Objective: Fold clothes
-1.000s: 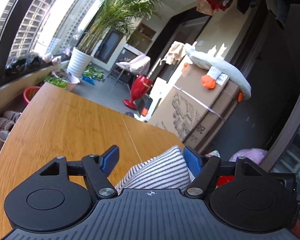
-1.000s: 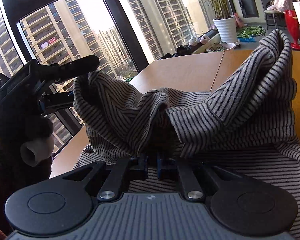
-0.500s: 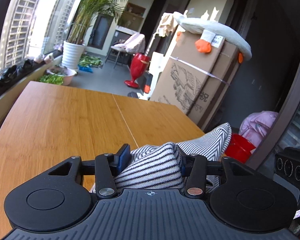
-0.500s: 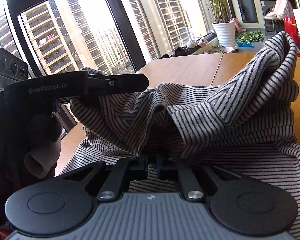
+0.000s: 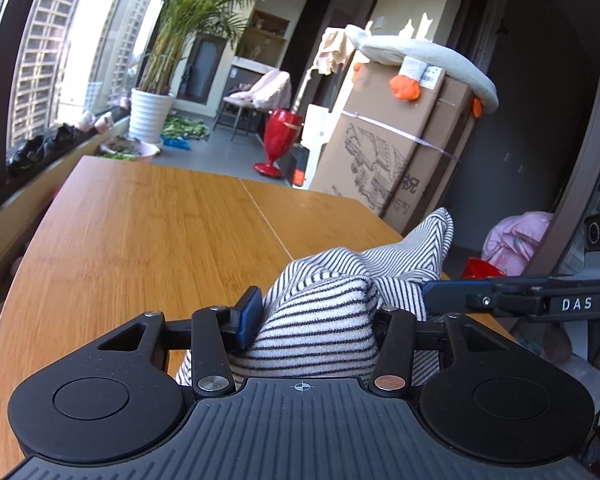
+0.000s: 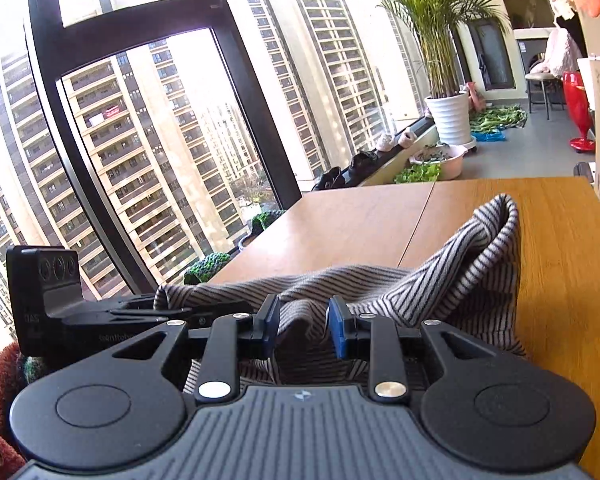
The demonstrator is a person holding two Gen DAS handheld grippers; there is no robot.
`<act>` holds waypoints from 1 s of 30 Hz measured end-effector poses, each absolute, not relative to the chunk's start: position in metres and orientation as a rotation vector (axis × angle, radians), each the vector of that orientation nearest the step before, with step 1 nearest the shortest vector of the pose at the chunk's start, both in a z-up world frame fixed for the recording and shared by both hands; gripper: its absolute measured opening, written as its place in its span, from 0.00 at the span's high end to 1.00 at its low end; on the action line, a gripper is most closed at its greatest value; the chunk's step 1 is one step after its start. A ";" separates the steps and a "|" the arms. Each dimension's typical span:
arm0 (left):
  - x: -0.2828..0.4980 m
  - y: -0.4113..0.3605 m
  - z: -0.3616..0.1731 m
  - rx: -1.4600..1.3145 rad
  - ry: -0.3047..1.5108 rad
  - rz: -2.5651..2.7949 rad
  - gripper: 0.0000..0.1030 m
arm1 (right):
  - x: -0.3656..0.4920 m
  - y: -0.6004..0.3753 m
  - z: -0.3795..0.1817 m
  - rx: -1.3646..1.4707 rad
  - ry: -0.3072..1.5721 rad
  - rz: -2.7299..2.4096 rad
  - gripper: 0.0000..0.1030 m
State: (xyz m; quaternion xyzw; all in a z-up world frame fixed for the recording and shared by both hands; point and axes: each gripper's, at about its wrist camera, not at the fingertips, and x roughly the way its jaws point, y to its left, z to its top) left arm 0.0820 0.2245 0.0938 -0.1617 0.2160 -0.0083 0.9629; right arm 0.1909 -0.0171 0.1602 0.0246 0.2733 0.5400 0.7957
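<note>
Left wrist view
Hidden: the right-hand finger of the left gripper (image 5: pixel 316 320) is buried behind the bunched cloth; only the blue pad (image 5: pixel 247 318) at 9 o'clock of the bundle shows.
Cut off: the right gripper (image 5: pixel 444 298) enters from 3 o'clock as a dark bar marked "DAS", with its blue tip against the cloth; its jaws cannot be read in this view.
Left gripper state: clamped on a thick fold of the striped garment (image 5: pixel 340 312), its jaws easing apart slightly, the cloth filling the gap.
Garment look: white with thin dark stripes, bunched into a rounded lump, with a peak rising toward 1 o'clock.
Garment place: at the near right corner of the wooden table (image 5: pixel 140 240), at 5 o'clock of the table seam.

Right wrist view
Hidden: the garment's lower part lies under the gripper body; the left gripper (image 6: pixel 168 312) at 9 o'clock is mostly a dark block, its tip lost in the cloth.
Right gripper state: the right gripper (image 6: pixel 304 330) has its jaws opening, both blue pads clear of the fabric, and a loose fold of the striped garment (image 6: pixel 440 292) sagging between them.
Garment look: here greyer, in shadow, creased, one fold standing up at 1 o'clock.
Garment place: on the wooden table (image 6: pixel 560 260), near edge.
</note>
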 end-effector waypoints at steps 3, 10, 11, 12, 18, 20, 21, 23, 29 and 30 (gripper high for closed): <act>0.081 0.222 0.093 -0.317 0.434 -0.026 0.48 | 0.203 -0.013 0.186 0.025 0.448 1.086 0.74; 0.069 0.235 0.099 -0.293 0.436 0.036 0.37 | 0.253 0.007 0.139 -0.043 0.618 0.895 0.75; 0.068 0.242 0.098 -0.297 0.443 0.067 0.32 | 0.254 0.001 0.132 -0.022 0.650 0.894 0.76; 0.067 0.248 0.097 -0.311 0.449 0.082 0.28 | 0.246 -0.005 0.127 -0.012 0.660 0.905 0.76; 0.060 0.264 0.100 -0.312 0.474 0.092 0.20 | 0.205 -0.034 0.097 0.012 0.711 0.957 0.76; 0.052 0.263 0.109 -0.281 0.470 0.088 0.20 | 0.200 -0.037 0.095 0.004 0.694 0.952 0.76; 0.046 0.262 0.115 -0.260 0.465 0.088 0.19 | 0.202 -0.038 0.094 0.012 0.697 0.951 0.76; 0.035 0.259 0.126 -0.235 0.453 0.095 0.19 | 0.206 -0.039 0.093 0.035 0.708 0.957 0.76; 0.012 0.243 0.164 -0.296 0.310 -0.002 0.19 | 0.206 -0.039 0.090 0.028 0.701 0.954 0.76; 0.016 0.237 0.167 -0.294 0.299 -0.030 0.18 | 0.206 -0.038 0.090 0.024 0.700 0.952 0.76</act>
